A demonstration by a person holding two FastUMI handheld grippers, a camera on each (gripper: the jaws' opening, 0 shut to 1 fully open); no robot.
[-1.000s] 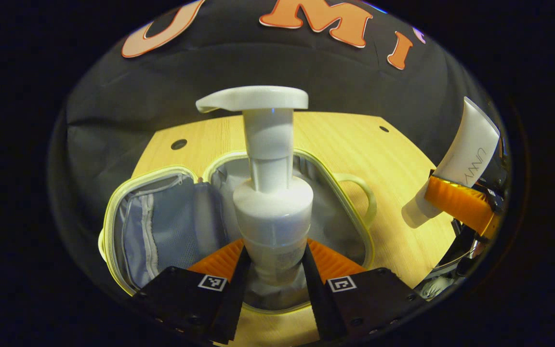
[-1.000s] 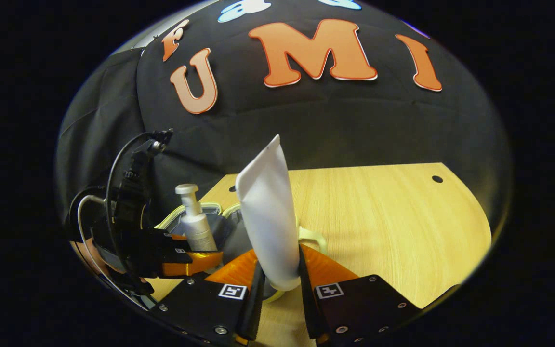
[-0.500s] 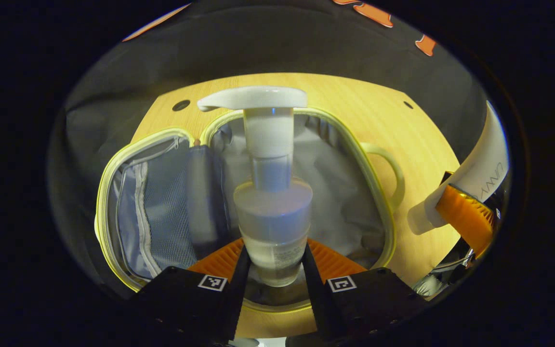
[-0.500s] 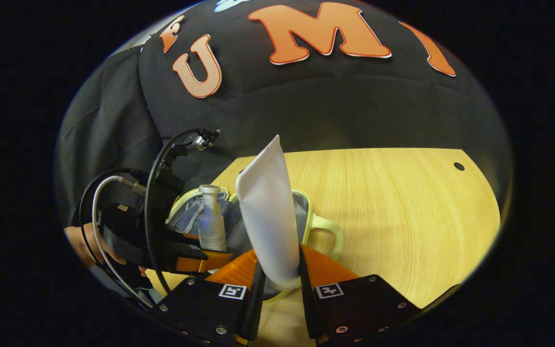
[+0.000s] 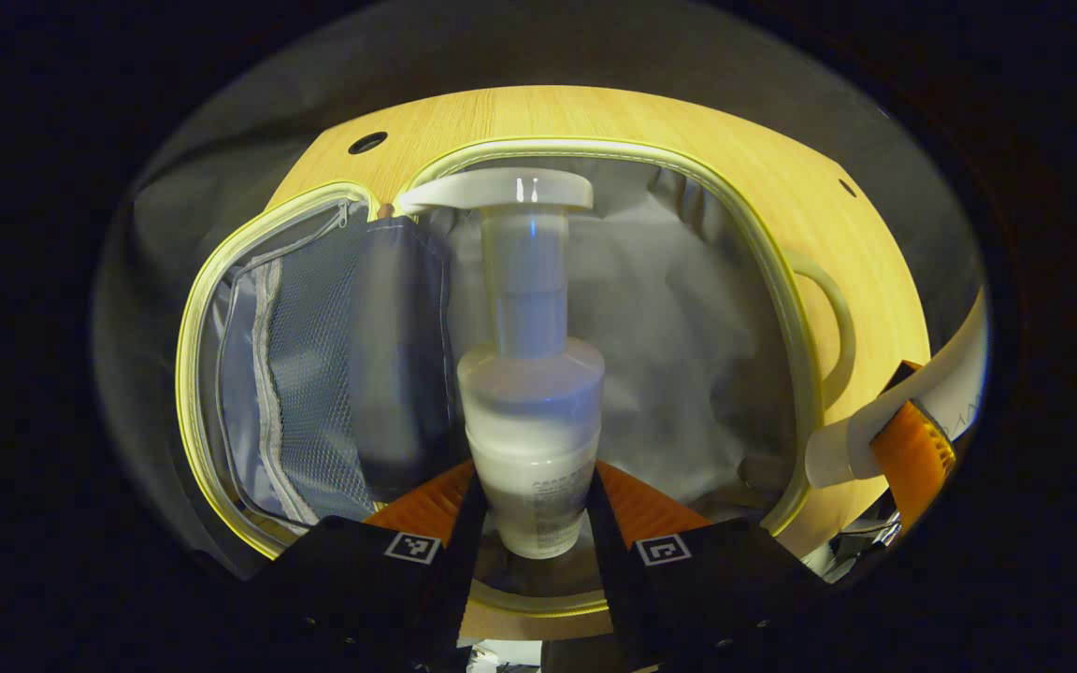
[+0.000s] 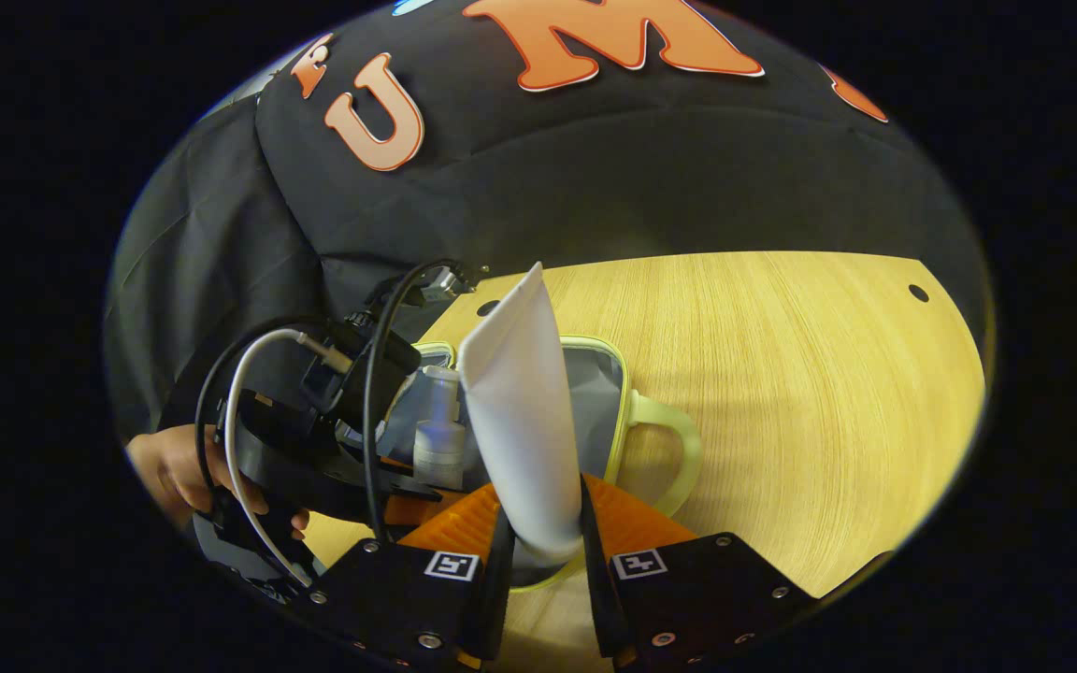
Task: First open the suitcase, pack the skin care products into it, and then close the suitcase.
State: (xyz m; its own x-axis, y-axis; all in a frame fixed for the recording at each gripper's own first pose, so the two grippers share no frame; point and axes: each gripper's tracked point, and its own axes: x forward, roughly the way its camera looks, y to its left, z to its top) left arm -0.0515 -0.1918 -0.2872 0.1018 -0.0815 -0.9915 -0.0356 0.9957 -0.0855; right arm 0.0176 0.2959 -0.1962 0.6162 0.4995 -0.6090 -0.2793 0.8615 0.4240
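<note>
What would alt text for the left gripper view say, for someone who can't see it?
The left gripper holds a white pump-top plastic bottle upright over the open grey-lined suitcase with pale yellow-green trim, which lies on a light wooden table. At the right edge, a white squeeze tube sits in the other gripper.

Pump bottle over open suitcase; tube right.
</note>
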